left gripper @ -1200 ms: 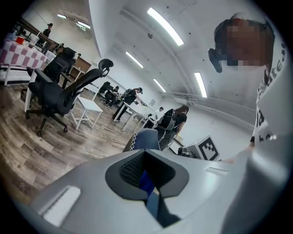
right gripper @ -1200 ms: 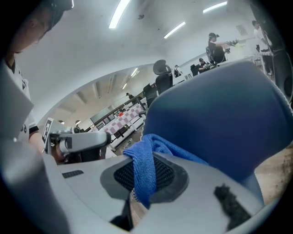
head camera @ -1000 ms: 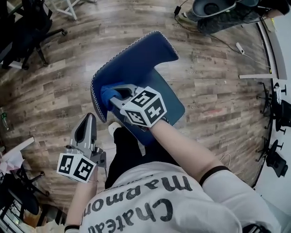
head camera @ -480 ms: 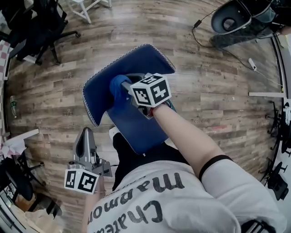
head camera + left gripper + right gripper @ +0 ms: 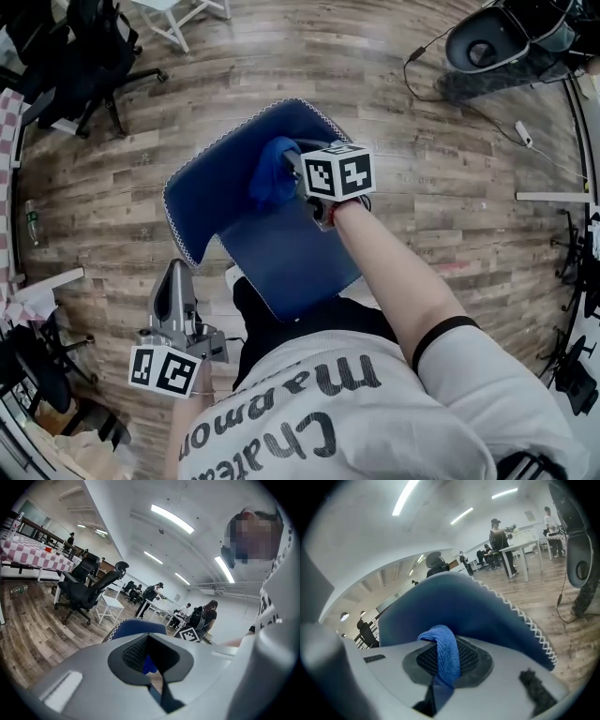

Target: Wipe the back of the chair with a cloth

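Now the right gripper (image 5: 292,174) sits further right and far along the chair back (image 5: 211,178) than a second ago. Then it was by the left edge of the back; half a second ago it was about mid-left. So a wiping stroke is running left to right across the inner face of the back, and the task looks under way, not finished. The blue cloth (image 5: 275,169) is pinched in the right gripper's jaws; in the right gripper view a fold of cloth (image 5: 446,656) loops up out of the closed jaws, with the chair back (image 5: 487,611) just beyond. The cloth is bunched against the inner face, above the seat (image 5: 291,258).

The left gripper (image 5: 176,281) has stayed low at the near left over the floor (image 5: 450,216), well apart from the chair. Its jaws are together with nothing between them; the blue seen through the hollow in the left gripper view (image 5: 151,665) is the chair and cloth beyond. It looks idle.

Hard to make out:
- The cloth covers the right jaw tips in the head view, so real contact with the back can't be confirmed.
- The outer face of the back is out of sight.
- Chair legs are hidden under the seat.
- The person's shirt (image 5: 337,412) cuts off the near edge of the seat.
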